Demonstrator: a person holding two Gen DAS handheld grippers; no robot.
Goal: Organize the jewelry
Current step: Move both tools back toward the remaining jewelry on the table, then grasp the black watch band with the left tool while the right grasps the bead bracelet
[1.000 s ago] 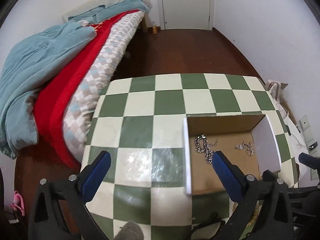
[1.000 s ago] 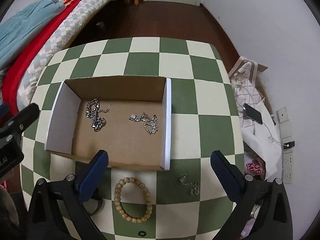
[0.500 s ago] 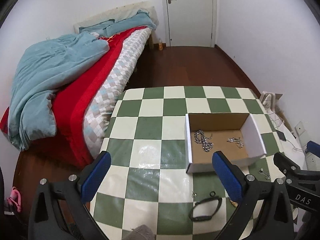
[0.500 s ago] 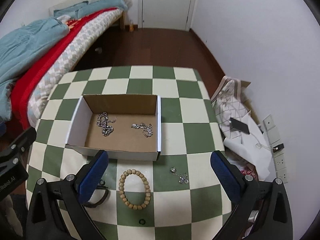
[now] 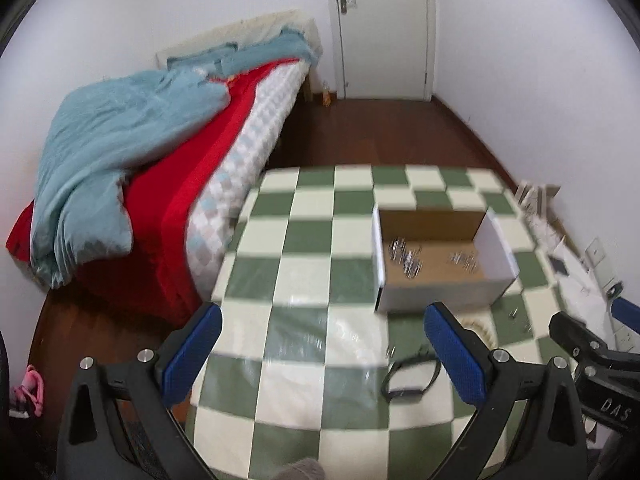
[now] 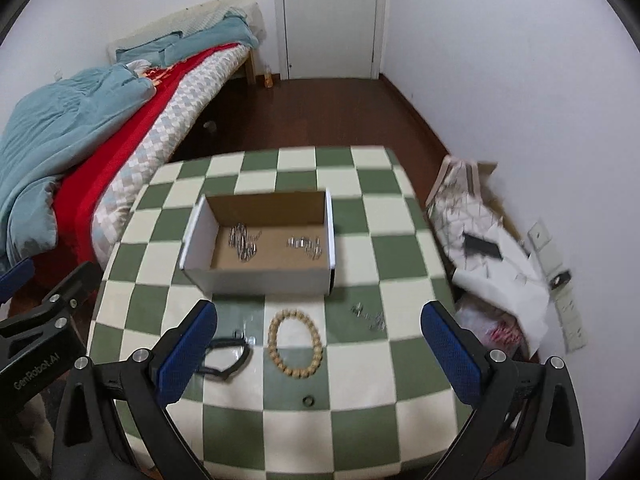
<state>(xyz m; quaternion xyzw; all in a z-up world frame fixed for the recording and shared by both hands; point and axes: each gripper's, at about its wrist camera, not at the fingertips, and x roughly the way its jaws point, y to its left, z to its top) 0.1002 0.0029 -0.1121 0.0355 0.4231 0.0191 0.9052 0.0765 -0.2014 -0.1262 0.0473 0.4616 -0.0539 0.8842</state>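
An open cardboard box point(image 6: 260, 278) point(image 5: 440, 296) stands on the green-and-cream checkered table point(image 6: 360, 420). Two silver chains lie inside it, one left point(image 6: 241, 240) and one right point(image 6: 306, 245). In front of the box lie a wooden bead bracelet point(image 6: 295, 344), a black band point(image 6: 226, 358) point(image 5: 408, 376), a small silver chain point(image 6: 368, 316) and a small dark ring point(image 6: 308, 401). My right gripper point(image 6: 318, 354) is open and empty, high above the table's front. My left gripper point(image 5: 324, 354) is open and empty, to the left of the box.
A bed point(image 6: 100, 132) with a blue quilt and red blanket stands left of the table. A white bag and papers with a dark phone point(image 6: 482, 246) lie on the floor at the right, by the wall. A door point(image 6: 330, 20) is at the back.
Both grippers have pulled up and back from the box, so the table and room look smaller and farther. The items in front of the box have come into view. Nothing was picked up.
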